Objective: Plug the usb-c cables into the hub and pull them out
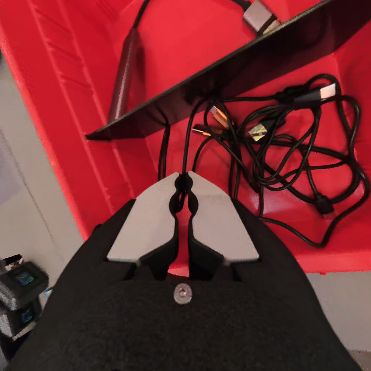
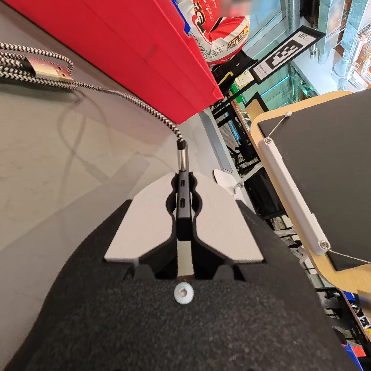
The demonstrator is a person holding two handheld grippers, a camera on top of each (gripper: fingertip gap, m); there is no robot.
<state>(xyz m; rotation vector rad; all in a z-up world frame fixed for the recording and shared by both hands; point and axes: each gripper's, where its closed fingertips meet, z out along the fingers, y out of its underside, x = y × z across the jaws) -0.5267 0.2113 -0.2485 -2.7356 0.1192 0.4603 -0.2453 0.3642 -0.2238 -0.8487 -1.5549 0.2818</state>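
Observation:
In the left wrist view my left gripper (image 1: 183,177) is shut on a thin black cable (image 1: 187,140) over a red bin (image 1: 180,40). The cable runs up from the fingertips to a tangle of black cables (image 1: 291,144) with several metal plugs. In the right wrist view my right gripper (image 2: 183,176) is shut on a slim dark grey hub (image 2: 183,197) with two small ports on the side facing me. A silver plug (image 2: 182,159) on a black-and-white braided cable (image 2: 128,96) sits in the hub's far end.
A black divider (image 1: 220,76) crosses the red bin; a second dark hub (image 1: 128,70) lies beyond it. In the right wrist view the red bin (image 2: 130,46) stands on a grey table (image 2: 50,160); the braided cable's other plug (image 2: 48,69) lies there. A black-topped board (image 2: 321,170) is at right. Across from one pair of fingers to the other is roughly 30 cm.

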